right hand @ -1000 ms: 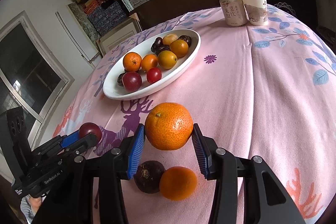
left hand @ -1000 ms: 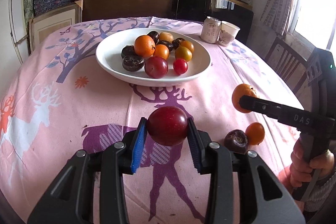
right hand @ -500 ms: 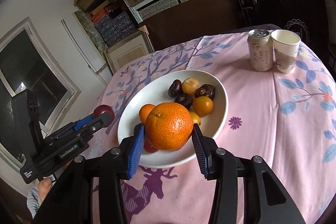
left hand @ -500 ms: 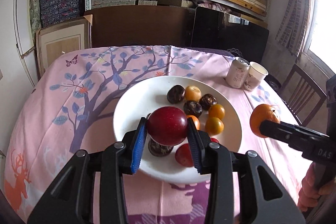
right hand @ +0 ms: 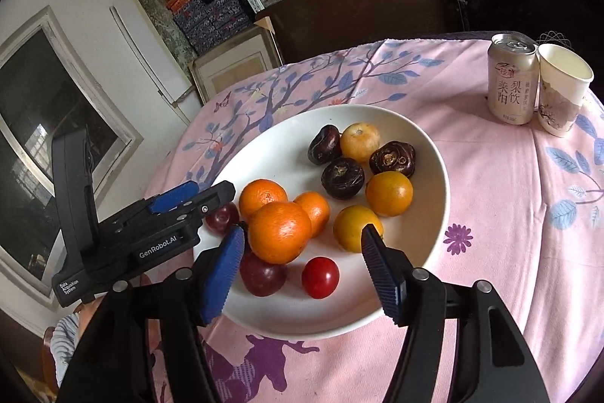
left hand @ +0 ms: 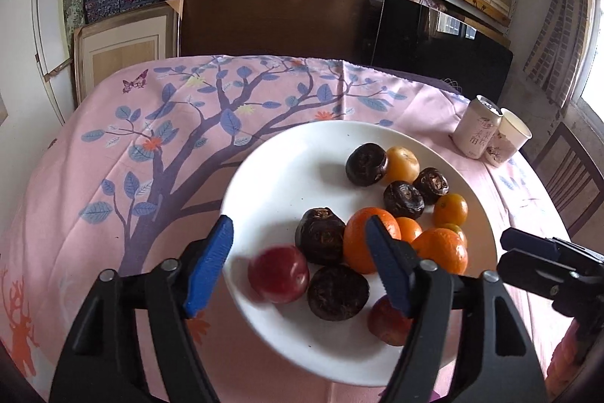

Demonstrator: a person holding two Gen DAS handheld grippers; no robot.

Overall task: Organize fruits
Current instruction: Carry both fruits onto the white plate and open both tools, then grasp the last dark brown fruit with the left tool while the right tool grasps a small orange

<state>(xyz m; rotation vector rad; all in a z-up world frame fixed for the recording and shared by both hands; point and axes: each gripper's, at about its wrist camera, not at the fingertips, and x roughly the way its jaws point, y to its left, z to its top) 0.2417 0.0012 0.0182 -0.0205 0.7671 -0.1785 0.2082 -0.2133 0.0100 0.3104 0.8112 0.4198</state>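
Blue-padded, the left gripper (left hand: 298,265) has just been opening and stands wide over the plate (left hand: 287,172); the plum (left hand: 278,274) lies blurred between its pads, touched by neither. Beside it the right gripper (right hand: 302,265) has just been opening too, jaws apart, and the orange (right hand: 280,232) rests on the heap of fruit. Beyond the plate, on the pink cloth (right hand: 490,214), stand a can (right hand: 511,79) and a cup (right hand: 562,89).

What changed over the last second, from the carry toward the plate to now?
Both grippers moved in over the white plate and their jaws have just been opening. The left gripper let go its red plum; the right gripper let go its large orange. Both fruits now lie on the plate. The can and paper cup stayed put.
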